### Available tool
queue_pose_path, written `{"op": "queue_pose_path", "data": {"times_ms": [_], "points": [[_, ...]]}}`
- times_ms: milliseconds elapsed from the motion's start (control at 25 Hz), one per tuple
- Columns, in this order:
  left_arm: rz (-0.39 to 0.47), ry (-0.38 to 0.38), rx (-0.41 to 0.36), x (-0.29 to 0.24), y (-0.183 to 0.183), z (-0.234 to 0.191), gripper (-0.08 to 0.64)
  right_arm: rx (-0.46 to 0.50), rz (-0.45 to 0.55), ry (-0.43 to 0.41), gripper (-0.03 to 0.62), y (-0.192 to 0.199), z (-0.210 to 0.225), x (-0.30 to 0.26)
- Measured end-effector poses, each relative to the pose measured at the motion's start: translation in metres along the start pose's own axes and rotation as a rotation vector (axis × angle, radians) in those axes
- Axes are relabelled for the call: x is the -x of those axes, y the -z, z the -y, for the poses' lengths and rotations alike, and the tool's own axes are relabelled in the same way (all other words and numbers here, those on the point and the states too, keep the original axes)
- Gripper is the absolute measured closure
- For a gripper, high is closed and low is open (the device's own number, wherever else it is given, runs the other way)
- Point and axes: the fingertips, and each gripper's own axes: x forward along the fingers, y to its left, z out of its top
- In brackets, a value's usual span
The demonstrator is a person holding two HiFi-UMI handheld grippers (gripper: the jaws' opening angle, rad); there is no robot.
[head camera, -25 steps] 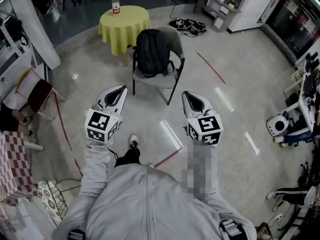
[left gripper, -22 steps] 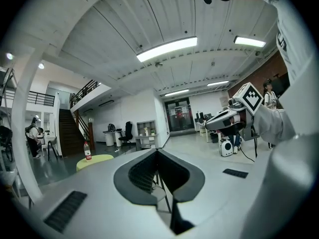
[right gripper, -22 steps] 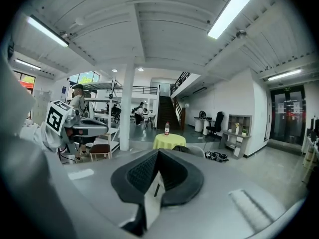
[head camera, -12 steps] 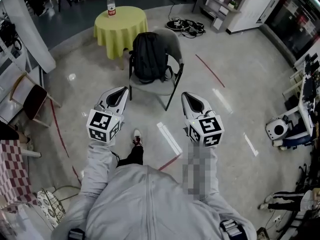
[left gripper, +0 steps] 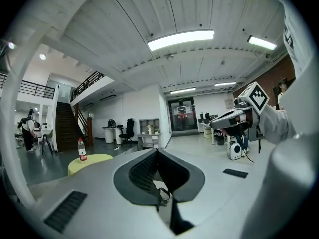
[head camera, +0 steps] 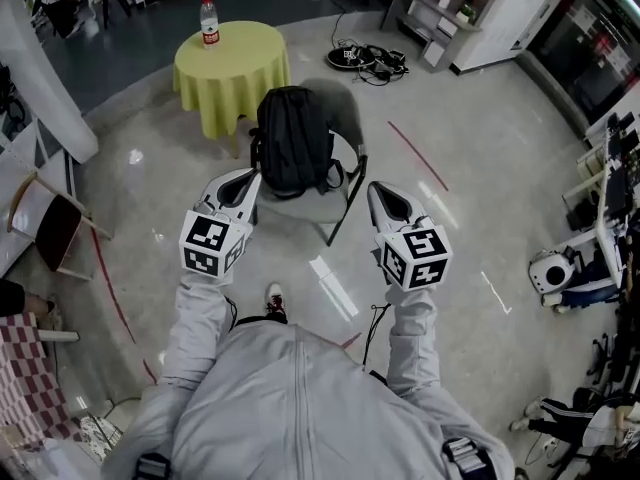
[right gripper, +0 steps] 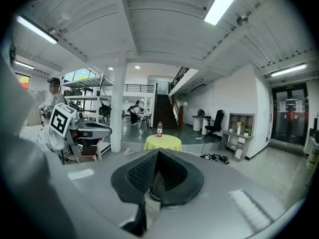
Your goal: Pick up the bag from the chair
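Observation:
A black backpack [head camera: 293,143] stands upright on the seat of a grey chair [head camera: 347,86], leaning against its backrest, in the middle of the head view. My left gripper [head camera: 245,177] is held in the air with its tip just left of the bag's lower edge, jaws shut and empty. My right gripper [head camera: 379,189] hangs right of the chair's front leg, jaws also shut with nothing in them. In both gripper views the gripper bodies hide the bag and the chair; the left gripper [left gripper: 157,151] and right gripper [right gripper: 158,151] show only their closed jaws.
Behind the chair stands a round table with a yellow cloth [head camera: 231,64] and a bottle [head camera: 208,19] on it. Shoes and cables [head camera: 368,58] lie on the floor at the back. A wooden chair [head camera: 42,225] is at left, a white machine [head camera: 551,264] at right.
The person has stepped forward, so the chair and bag now lie closer to both grippers. Both grippers keep their pose and stay shut.

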Motion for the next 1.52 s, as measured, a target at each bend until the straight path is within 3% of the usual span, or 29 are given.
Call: {"op": "queue_pose_path", "data": {"times_ms": [440,1000,1360,1520], "points": [[-0.071,-0.011,0.054,-0.107,0.023,-0.086,0.554,0.027,-0.050,0.018,0.583,-0.012,0.052,-0.117],[-0.184,-0.016,0.095,-0.184,0.072,-0.161,0.554,-0.001,-0.101,-0.011,0.581,0.006,0.094,-0.233],[-0.306,-0.069,0.192,-0.256,0.136,-0.202,0.554,-0.044,-0.220,-0.107,0.571,0.052,0.145,-0.330],[-0.380,-0.051,0.240,-0.290,0.170,-0.215,0.496,-0.056,-0.303,-0.162,0.531,0.082,0.164,-0.381]]}}
